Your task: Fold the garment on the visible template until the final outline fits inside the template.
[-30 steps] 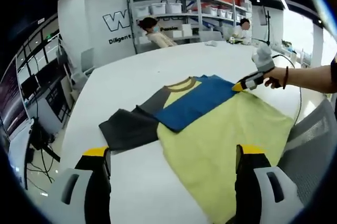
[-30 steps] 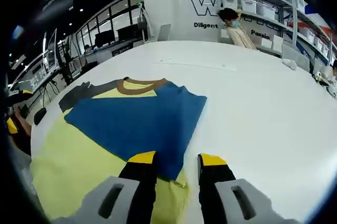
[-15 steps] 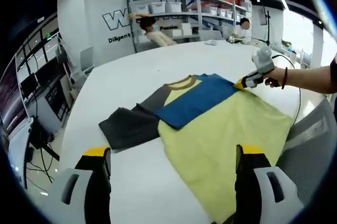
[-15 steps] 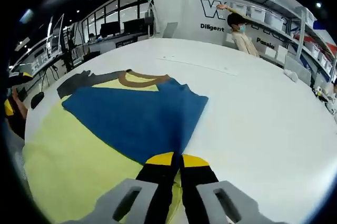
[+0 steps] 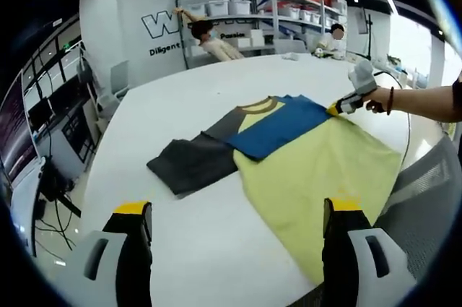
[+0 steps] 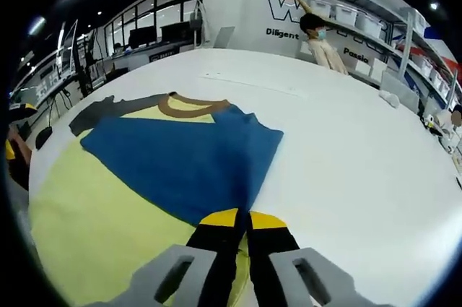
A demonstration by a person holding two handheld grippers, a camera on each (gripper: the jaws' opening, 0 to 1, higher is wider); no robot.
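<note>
Now the yellow, blue and grey long-sleeved shirt (image 5: 289,155) lies flat near the edge of the big white round table (image 5: 180,105), its grey sleeve (image 5: 191,165) stretched away from the body. The right gripper (image 6: 241,219) has its jaws pressed together, pinching the shirt's blue folded sleeve (image 6: 188,162) at its edge. The left gripper (image 5: 234,213) hangs spread wide above the table, off the shirt.

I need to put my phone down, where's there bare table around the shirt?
Bare table lies beyond the blue sleeve, up to the shelves. More lies between the grey sleeve and the left gripper. It's crowded where the right gripper pinches the yellow shirt.
</note>
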